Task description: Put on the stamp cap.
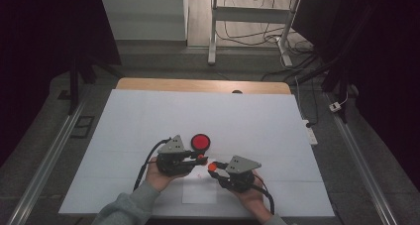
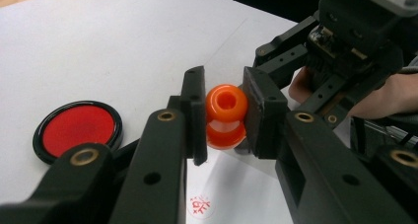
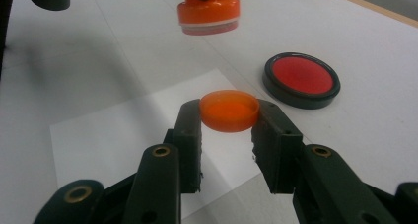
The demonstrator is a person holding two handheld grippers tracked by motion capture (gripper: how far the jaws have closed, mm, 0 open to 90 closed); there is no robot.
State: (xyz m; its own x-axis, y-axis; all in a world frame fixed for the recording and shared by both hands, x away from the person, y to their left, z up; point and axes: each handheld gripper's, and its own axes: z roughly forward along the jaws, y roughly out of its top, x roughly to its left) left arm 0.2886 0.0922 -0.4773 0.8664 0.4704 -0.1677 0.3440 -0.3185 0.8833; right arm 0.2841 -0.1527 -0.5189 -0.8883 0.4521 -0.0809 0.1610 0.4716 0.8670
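My left gripper (image 1: 200,157) is shut on an orange stamp (image 2: 226,114), its pads pressing the round knob handle from both sides. In the right gripper view the stamp (image 3: 209,12) hangs above the table with its flat base facing down. My right gripper (image 3: 227,123) is shut on a shallow orange cap (image 3: 229,109), held by its rim with the hollow side up. In the high view the cap (image 1: 212,166) sits just right of the stamp (image 1: 200,156), a small gap between them. Both grippers hover over a white paper sheet (image 1: 199,191).
A round red ink pad (image 1: 200,141) in a black case lies open on the white table cover (image 1: 198,111), just beyond the left gripper. The paper (image 2: 236,184) bears a red stamped mark (image 2: 199,204). Floor, cables and table legs lie beyond the far edge.
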